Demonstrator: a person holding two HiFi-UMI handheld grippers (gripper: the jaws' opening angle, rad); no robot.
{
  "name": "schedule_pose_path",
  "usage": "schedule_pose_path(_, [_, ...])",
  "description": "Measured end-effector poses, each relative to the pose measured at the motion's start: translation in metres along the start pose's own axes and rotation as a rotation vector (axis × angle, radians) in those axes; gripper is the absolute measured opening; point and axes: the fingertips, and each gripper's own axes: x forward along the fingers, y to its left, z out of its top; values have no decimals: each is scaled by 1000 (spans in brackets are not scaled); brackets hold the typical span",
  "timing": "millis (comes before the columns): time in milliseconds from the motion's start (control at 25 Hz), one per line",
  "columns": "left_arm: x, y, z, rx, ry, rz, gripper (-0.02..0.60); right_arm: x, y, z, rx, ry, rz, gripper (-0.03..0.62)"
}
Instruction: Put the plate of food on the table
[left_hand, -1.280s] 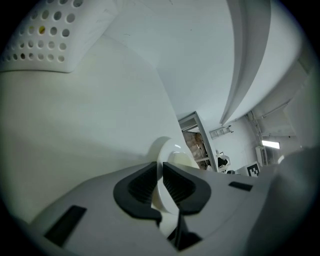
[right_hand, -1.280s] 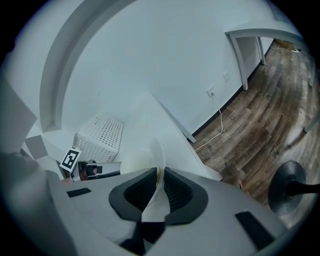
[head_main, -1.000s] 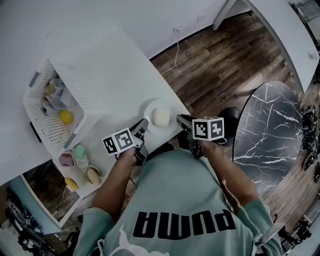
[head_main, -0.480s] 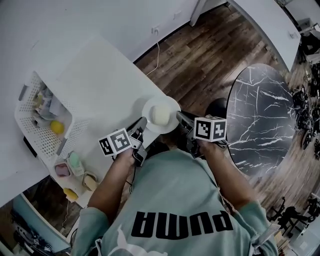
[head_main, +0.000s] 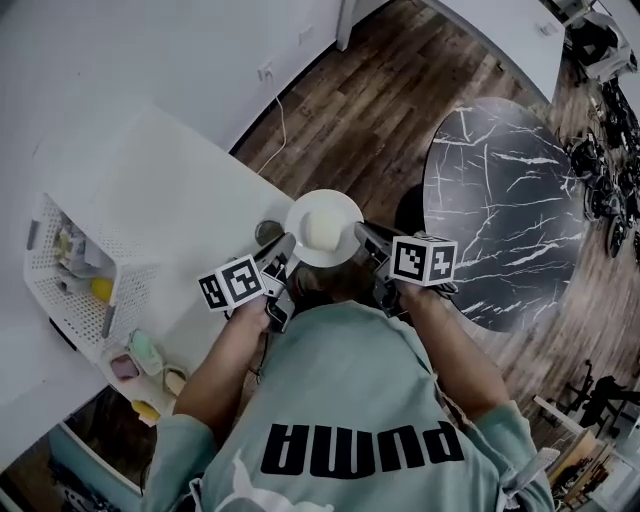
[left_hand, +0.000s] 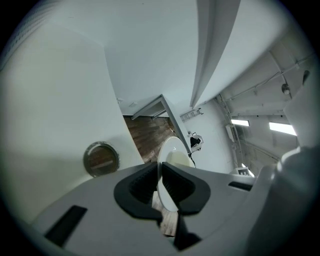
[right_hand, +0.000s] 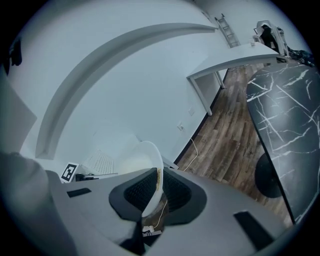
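A white plate (head_main: 323, 228) with a pale mound of food (head_main: 320, 230) is held in the air by both grippers, just past the corner of the white table (head_main: 150, 200). My left gripper (head_main: 285, 252) is shut on the plate's left rim (left_hand: 167, 165), and the rim runs between its pads. My right gripper (head_main: 362, 238) is shut on the opposite rim (right_hand: 150, 160). The round black marble table (head_main: 500, 200) stands to the right, apart from the plate. In the left gripper view the food (left_hand: 179, 159) shows beyond the jaws.
On the white table, a white basket (head_main: 75, 270) with several items stands at the left, small pastel items (head_main: 140, 355) lie near its front edge, and a round cable hole (head_main: 268, 232) sits by the plate. Wooden floor (head_main: 370, 90) lies between the tables. A white desk (right_hand: 235, 55) stands farther off.
The plate, held by both grippers, has left the white table's surface and moved right, off its corner. The view has swung toward the black marble table.
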Motion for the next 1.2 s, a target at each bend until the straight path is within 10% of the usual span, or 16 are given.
schedule_pose_path(1200, [208, -196, -164, 258, 327, -86, 34, -241, -229, -1, 304, -334, -116, 40])
